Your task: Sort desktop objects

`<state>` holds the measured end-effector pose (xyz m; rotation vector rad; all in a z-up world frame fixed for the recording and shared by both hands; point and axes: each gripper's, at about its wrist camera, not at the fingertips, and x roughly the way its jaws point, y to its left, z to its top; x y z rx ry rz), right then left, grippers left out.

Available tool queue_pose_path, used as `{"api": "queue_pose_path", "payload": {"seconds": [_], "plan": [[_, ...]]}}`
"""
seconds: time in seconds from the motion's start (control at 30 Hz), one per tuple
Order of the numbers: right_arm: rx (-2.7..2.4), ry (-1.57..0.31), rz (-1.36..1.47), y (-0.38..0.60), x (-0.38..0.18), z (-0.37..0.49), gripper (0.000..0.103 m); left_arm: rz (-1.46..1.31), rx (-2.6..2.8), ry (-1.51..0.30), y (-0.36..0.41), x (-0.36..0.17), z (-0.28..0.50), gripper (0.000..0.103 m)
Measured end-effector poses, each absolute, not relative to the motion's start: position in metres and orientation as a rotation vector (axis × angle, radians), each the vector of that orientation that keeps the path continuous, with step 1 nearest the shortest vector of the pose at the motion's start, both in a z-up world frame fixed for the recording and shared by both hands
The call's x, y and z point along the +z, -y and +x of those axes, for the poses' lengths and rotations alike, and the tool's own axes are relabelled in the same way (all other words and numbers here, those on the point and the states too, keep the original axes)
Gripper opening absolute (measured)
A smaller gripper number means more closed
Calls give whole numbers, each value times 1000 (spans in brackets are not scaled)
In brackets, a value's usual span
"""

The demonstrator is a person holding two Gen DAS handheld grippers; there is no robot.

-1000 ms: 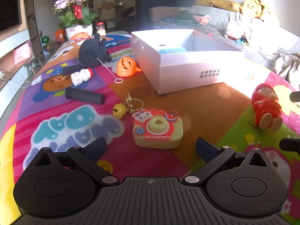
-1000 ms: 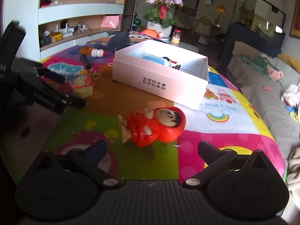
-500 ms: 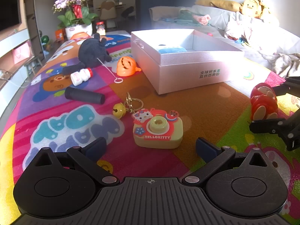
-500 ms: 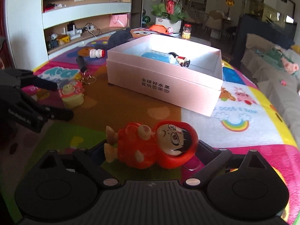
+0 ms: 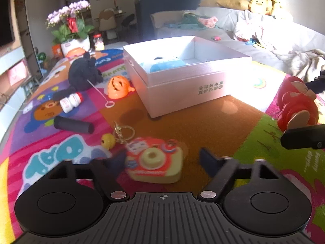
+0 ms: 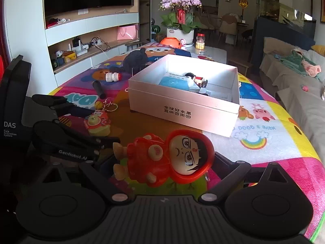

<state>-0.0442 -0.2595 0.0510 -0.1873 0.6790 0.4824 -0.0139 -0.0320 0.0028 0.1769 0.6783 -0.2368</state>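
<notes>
The white box point(image 6: 183, 109) sits at twelve o'clock, already holding things. The right gripper point(image 6: 162, 162) has lifted the red doll point(image 6: 162, 158), pinched between its fingers, probably boxward. The left gripper point(image 5: 160, 161), spread, has closed in around the toy camera point(image 5: 155, 162).

The left wrist view looks forward along its own fingers, low over the patterned play mat point(image 5: 213, 122), with the toy camera point(image 5: 155, 163) close ahead and the white box point(image 5: 189, 87) farther on. The right wrist view sits lower and nearer, the red-hooded doll point(image 6: 168, 158) filling its foreground. Both views share the white box point(image 6: 182, 109), toy camera point(image 6: 97, 123), doll point(image 5: 296, 105) and each other's gripper.
</notes>
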Motion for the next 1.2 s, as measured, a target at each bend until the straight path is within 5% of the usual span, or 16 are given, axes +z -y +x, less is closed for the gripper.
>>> {"api": "queue_pose_path", "payload": {"seconds": [0.07,0.47,0.77,0.9,1.2], "plan": [[470,-675,-192,259,54,-49,95,199,-234,-666,32,5,-21,62],[393,-445,-115,287,134,-86,95,202,-298,-388,31,91,-57,62],[333,-364,-24,319,159,-70,95,186,-357,-329,79,118,34,62],[320,-415,1,324,149,-45,95,152,-359,-326,91,123,81,88],[287,-466,-35,313,132,-1,95,101,-224,-465,8,62,50,97]]}}
